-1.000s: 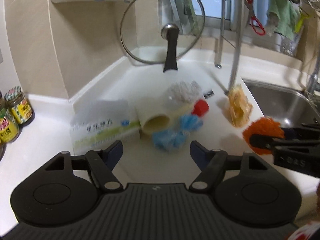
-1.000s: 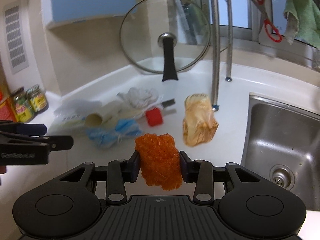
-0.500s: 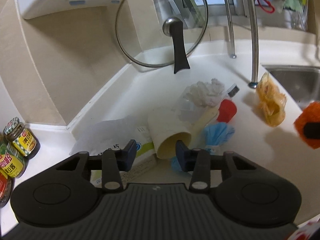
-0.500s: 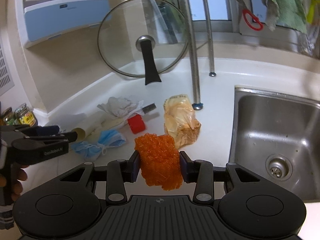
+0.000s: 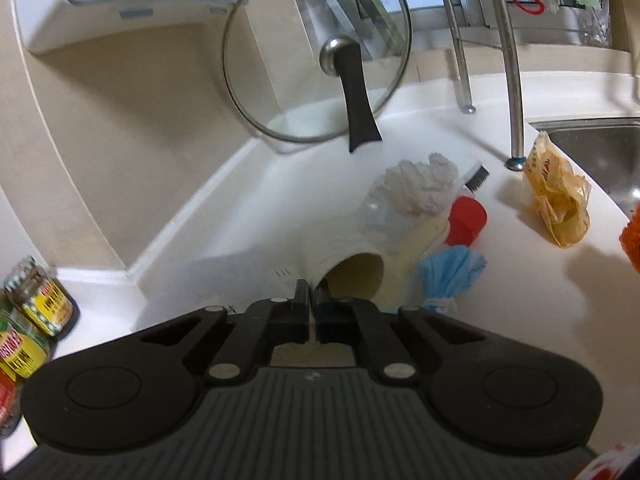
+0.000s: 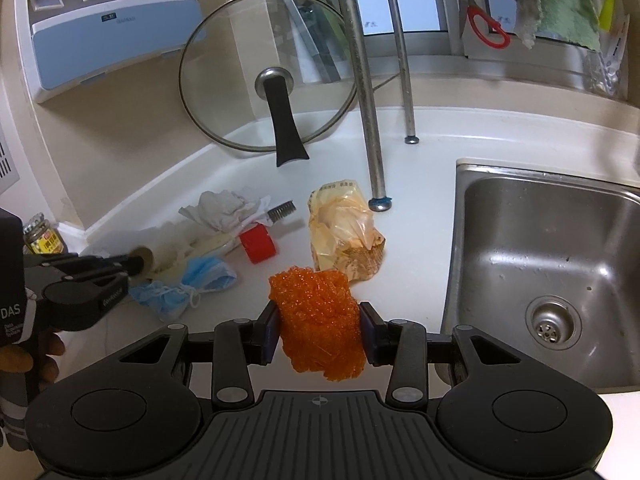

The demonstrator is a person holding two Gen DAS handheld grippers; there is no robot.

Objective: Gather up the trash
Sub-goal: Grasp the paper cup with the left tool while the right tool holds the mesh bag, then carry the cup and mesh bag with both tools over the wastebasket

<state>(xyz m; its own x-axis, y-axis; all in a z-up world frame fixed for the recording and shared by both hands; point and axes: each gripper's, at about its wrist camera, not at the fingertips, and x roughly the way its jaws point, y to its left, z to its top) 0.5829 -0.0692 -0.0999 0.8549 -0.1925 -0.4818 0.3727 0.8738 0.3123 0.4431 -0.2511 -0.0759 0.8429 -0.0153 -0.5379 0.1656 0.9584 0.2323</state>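
In the left wrist view, the left gripper (image 5: 312,294) has its jaws drawn together on the near rim of a cardboard tube (image 5: 352,274) that lies on the white counter (image 5: 520,280) with its open end facing the camera. One finger sits outside the rim and the other at the mouth, so the thin wall is pinched between them. Past the tube lie a crumpled grey tissue (image 5: 420,186), a red cap (image 5: 466,220), a blue face mask (image 5: 450,272) and a yellow plastic bag (image 5: 558,200). Only this view shows the tube's hollow inside, which looks empty. Jars (image 5: 40,302) stand at the left edge. A glass lid (image 5: 316,56) leans against the wall behind.

The right wrist view shows the right gripper (image 6: 320,330) clamped on an orange mesh scrubber (image 6: 318,316), held above the counter's front edge. Of this scrubber the other camera catches only a sliver at its right border. This view alone shows the whole steel sink (image 6: 548,272), whose basin holds nothing but its drain. It also shows the left gripper (image 6: 136,264) from the side, its tips at the tube's end, with part of a hand (image 6: 36,356) behind it. Red-handled scissors (image 6: 478,16) and a green cloth (image 6: 556,0) hang above the sink.
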